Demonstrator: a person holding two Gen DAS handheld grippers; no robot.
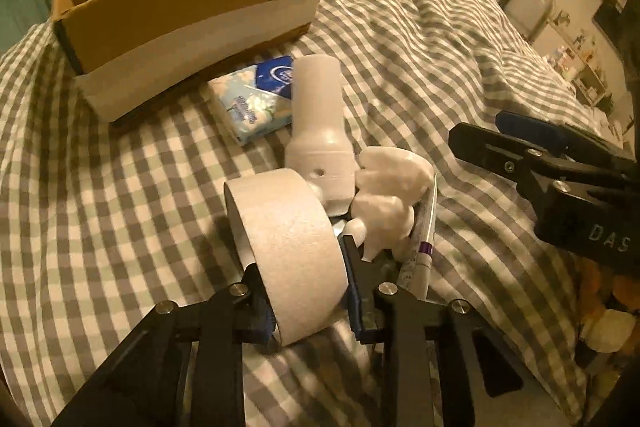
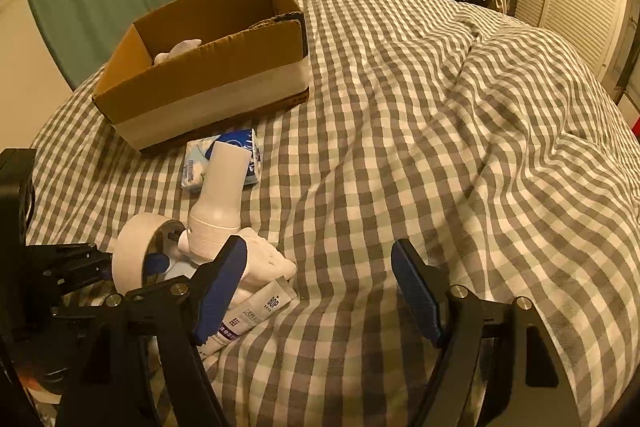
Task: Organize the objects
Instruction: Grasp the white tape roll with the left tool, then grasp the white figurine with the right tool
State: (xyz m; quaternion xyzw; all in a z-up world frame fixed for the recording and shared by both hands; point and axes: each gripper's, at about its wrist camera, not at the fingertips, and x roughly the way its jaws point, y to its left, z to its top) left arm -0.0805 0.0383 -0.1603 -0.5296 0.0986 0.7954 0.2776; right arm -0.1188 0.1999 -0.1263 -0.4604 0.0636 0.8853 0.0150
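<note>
The left tongs (image 1: 306, 287) are closed across the width of a tape roll (image 1: 288, 255), which stands on edge on the checked bed (image 2: 440, 147). The right tongs (image 2: 320, 291) hang wide open, holding nothing, just beside the pile. Behind the roll lie a white figurine (image 1: 384, 203), a tube (image 2: 256, 315), a white bottle (image 1: 320, 123) and a tissue pack (image 1: 252, 99). Farther off, the cardboard box (image 2: 200, 99) holds one soft item, so most of the sorting seems left.
</note>
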